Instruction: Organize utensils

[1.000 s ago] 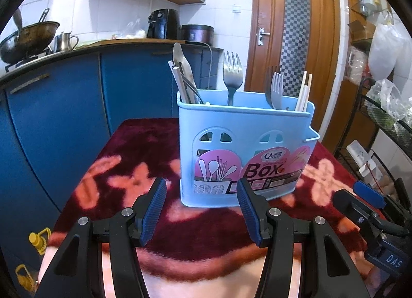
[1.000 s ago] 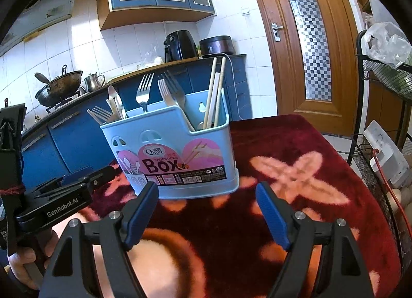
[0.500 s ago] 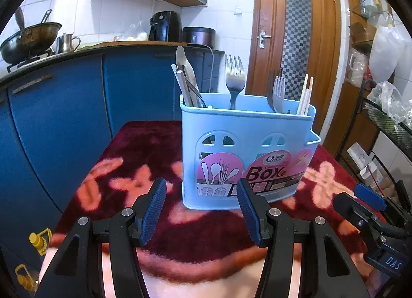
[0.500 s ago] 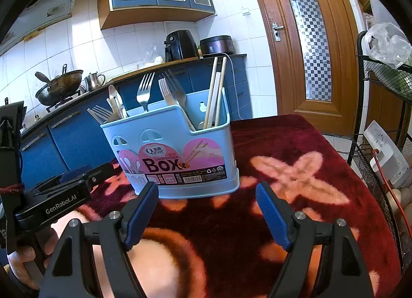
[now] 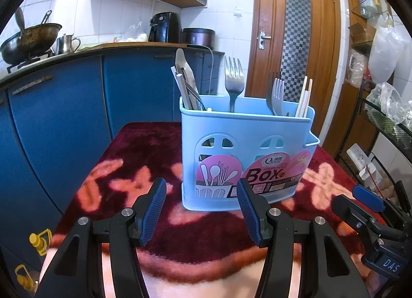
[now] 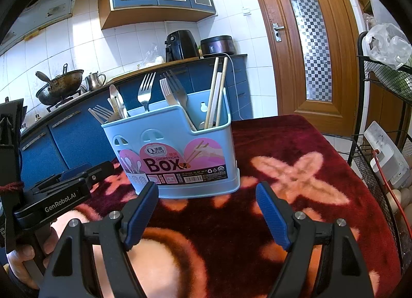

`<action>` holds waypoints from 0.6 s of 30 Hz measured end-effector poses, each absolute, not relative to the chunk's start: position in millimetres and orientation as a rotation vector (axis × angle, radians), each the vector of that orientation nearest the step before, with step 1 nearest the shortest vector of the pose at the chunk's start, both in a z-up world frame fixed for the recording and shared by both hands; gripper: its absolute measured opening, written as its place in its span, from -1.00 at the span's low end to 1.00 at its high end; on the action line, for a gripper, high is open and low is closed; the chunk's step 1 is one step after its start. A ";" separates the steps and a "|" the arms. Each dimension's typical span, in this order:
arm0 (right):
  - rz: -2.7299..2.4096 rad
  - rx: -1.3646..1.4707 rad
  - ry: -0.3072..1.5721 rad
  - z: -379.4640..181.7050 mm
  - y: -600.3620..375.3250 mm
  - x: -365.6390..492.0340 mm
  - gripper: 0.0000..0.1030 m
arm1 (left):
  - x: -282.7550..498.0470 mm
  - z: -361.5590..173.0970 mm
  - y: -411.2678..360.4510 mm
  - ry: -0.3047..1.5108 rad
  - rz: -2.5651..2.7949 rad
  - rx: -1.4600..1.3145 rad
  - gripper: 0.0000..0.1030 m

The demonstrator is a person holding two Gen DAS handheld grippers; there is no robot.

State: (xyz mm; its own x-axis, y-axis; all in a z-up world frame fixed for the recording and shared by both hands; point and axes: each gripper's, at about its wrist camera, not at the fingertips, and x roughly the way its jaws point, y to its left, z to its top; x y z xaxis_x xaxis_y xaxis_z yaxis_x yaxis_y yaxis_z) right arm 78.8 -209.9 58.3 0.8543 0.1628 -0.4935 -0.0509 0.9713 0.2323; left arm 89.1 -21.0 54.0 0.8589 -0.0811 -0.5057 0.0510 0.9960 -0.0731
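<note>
The left gripper (image 5: 201, 206) and right gripper (image 6: 207, 211) both stand released and empty, jaws wide, touching nothing, just short of the pale blue plastic utensil box (image 5: 247, 154) upright on the dark red floral-cloth surface (image 6: 296, 169). Steel forks (image 5: 233, 80) and wooden chopsticks (image 6: 217, 92) already stand inside; a careless reach could likely tip the light, top-heavy box or snag a handle
</note>
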 end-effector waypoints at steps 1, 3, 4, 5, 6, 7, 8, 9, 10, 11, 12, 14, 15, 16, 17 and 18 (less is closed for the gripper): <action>0.113 0.215 0.536 58.4 -210.0 78.8 0.56 | 89.1 54.5 -21.0 0.533 -0.070 -0.058 0.13; 0.114 0.215 0.537 58.3 -210.0 78.8 0.56 | 88.9 55.3 -20.9 0.532 -0.070 -0.059 0.13; 0.114 0.215 0.537 58.2 -209.9 78.8 0.56 | 89.0 55.3 -21.0 0.532 -0.069 -0.058 0.13; 0.114 0.215 0.536 58.3 -209.9 78.8 0.56 | 89.0 55.1 -20.7 0.532 -0.070 -0.058 0.13; 0.113 0.215 0.536 58.2 -209.8 78.8 0.56 | 89.1 55.2 -20.7 0.532 -0.070 -0.059 0.13; 0.113 0.215 0.536 58.2 -209.8 78.8 0.56 | 89.1 55.3 -20.7 0.532 -0.071 -0.059 0.13; 0.113 0.215 0.536 58.2 -210.0 78.9 0.56 | 89.1 55.0 -20.7 0.533 -0.070 -0.058 0.13; 0.114 0.215 0.536 58.2 -209.9 78.8 0.56 | 89.1 55.1 -20.8 0.533 -0.070 -0.057 0.13; 0.114 0.215 0.537 58.1 -209.8 78.8 0.56 | 88.9 55.2 -20.7 0.533 -0.070 -0.058 0.13; 0.113 0.215 0.536 58.2 -209.8 78.8 0.56 | 89.0 55.0 -20.6 0.533 -0.069 -0.059 0.13; 0.114 0.214 0.536 58.2 -209.9 78.9 0.56 | 89.1 54.7 -20.6 0.533 -0.070 -0.059 0.13; 0.114 0.214 0.536 58.2 -209.8 78.9 0.56 | 89.3 55.7 -19.9 0.534 -0.070 -0.061 0.13; 0.114 0.214 0.536 58.2 -209.8 78.9 0.56 | 89.4 56.2 -19.7 0.535 -0.070 -0.062 0.13; 0.114 0.214 0.536 58.1 -209.7 78.9 0.56 | 89.5 56.7 -19.8 0.536 -0.070 -0.062 0.13; 0.114 0.214 0.537 58.2 -209.8 78.9 0.56 | 89.5 56.8 -19.8 0.535 -0.069 -0.062 0.13; 0.113 0.215 0.537 58.2 -209.8 78.9 0.56 | 89.5 56.9 -19.9 0.534 -0.069 -0.061 0.13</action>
